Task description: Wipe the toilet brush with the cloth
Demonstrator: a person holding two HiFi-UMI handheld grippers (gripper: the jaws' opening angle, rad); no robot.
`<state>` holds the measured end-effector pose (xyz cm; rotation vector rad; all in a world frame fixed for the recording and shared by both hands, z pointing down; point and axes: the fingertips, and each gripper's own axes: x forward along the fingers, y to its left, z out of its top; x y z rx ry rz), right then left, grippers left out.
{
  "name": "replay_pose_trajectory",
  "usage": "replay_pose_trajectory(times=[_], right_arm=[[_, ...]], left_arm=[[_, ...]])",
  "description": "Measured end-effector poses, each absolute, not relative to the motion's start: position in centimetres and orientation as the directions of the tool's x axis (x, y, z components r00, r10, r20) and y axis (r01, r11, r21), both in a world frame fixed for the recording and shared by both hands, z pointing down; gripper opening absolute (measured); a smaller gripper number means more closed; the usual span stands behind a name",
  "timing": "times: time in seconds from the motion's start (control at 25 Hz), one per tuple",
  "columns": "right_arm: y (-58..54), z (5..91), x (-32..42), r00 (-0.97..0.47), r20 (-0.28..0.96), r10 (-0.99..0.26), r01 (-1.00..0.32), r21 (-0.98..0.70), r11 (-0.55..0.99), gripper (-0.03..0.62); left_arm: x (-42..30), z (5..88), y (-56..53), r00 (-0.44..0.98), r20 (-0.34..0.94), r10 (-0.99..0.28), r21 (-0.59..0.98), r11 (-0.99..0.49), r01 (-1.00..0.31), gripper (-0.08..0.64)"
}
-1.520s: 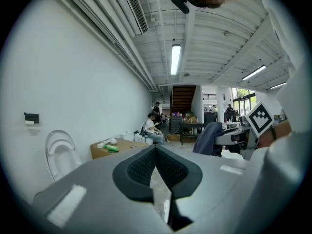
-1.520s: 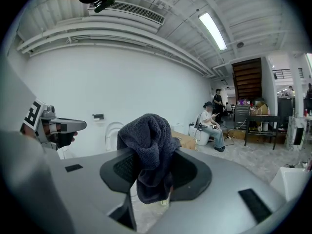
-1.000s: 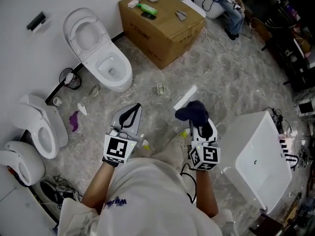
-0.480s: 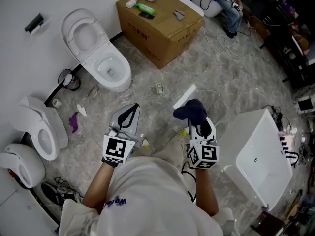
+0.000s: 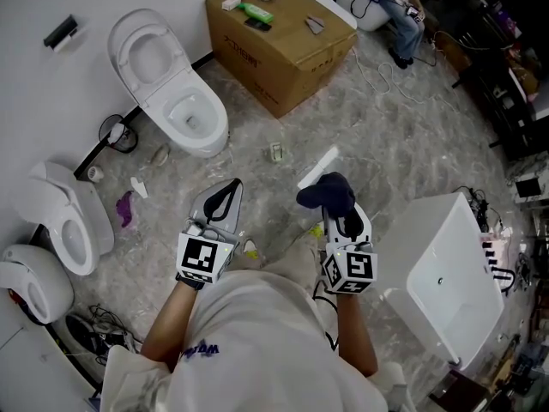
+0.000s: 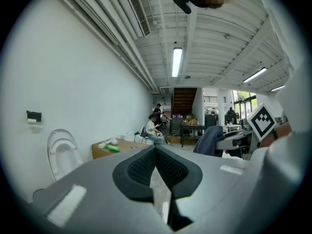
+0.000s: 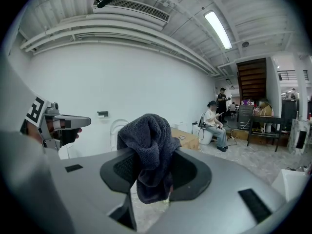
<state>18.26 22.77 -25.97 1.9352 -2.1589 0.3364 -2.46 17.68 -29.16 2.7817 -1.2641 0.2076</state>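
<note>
Two grippers are held on the near side of the cardboard box (image 5: pixel 279 37), well apart from it. A dark blue cloth (image 7: pixel 148 150) is clamped between the jaws of the right gripper (image 5: pixel 341 217), bunched above them and hanging below. The left gripper (image 6: pixel 156 152), level with the box's left end, is drawn together at the tips, with nothing between its jaws.
</note>
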Motion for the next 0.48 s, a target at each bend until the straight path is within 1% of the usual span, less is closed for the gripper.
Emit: replay_pose_trajectory(times=[0.24, 0.48], right_arm=[[22.9, -25.7, 17.3, -0.118, 0.328, -0.937, -0.993, -0.018, 0.118, 0.16], [22.0, -25.8, 15.9, -0.134, 0.326, -0.936, -0.991, -0.021, 0.135, 0.16]], left_arm=[[-2.5, -28.5, 18.1, 0.662, 0.163, -0.731, 0.052, -0.664, -0.746, 0.0], [-3.8, -29.1, 17.5, 0.655, 0.129, -0.744, 0.07, -0.652, -0.755, 0.0]])
